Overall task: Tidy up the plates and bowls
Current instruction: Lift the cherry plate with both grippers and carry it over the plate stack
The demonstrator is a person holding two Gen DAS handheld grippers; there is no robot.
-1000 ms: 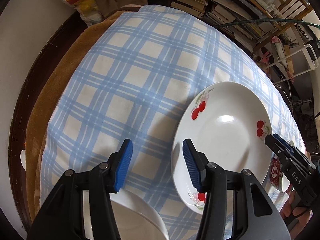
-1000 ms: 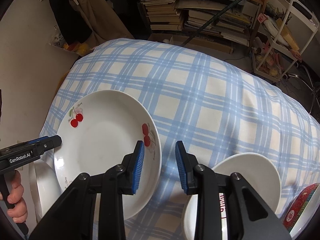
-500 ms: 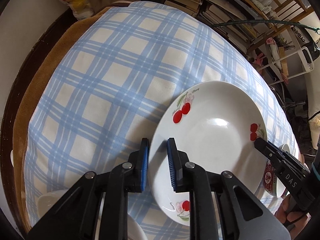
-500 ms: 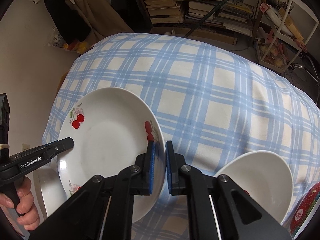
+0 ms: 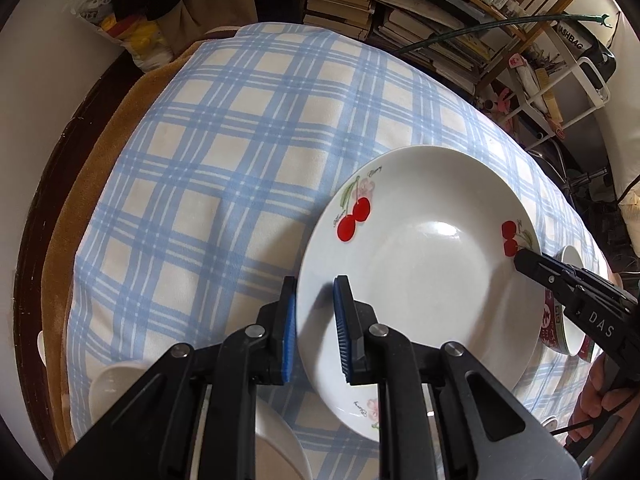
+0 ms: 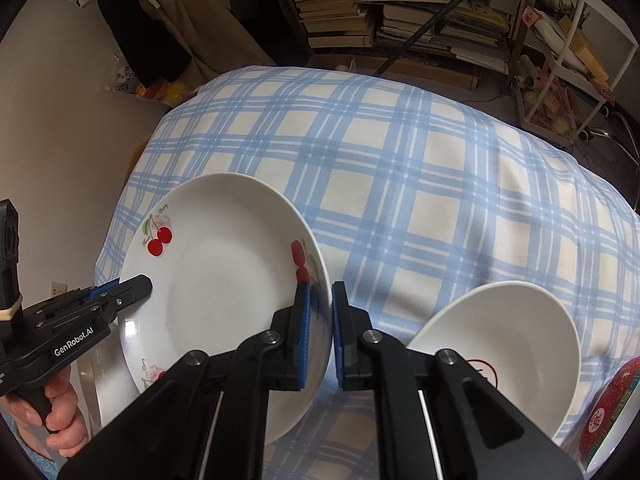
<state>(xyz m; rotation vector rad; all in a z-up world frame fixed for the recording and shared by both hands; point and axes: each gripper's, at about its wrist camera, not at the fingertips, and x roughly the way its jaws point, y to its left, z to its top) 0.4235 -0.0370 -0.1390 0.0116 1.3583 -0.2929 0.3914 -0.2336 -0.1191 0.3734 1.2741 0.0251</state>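
Observation:
A large white plate with red cherry prints [image 5: 420,276] [image 6: 224,276] is held between both grippers above the blue checked tablecloth [image 5: 240,160]. My left gripper [image 5: 314,332] is shut on the plate's left rim. My right gripper [image 6: 320,332] is shut on its right rim, and its black finger shows in the left wrist view [image 5: 576,292]. The left gripper shows at the left in the right wrist view [image 6: 96,312]. The plate looks lifted and slightly tilted.
A plain white plate [image 6: 500,356] lies at the right, beside a red patterned bowl [image 6: 608,412] [image 5: 560,328]. More white dishes [image 5: 120,384] sit under the left gripper. Bookshelves [image 6: 400,8] and a white rack [image 6: 580,60] stand beyond the table.
Both grippers went from open to shut on opposite rims of the cherry plate. The plate has since risen off the cloth a little.

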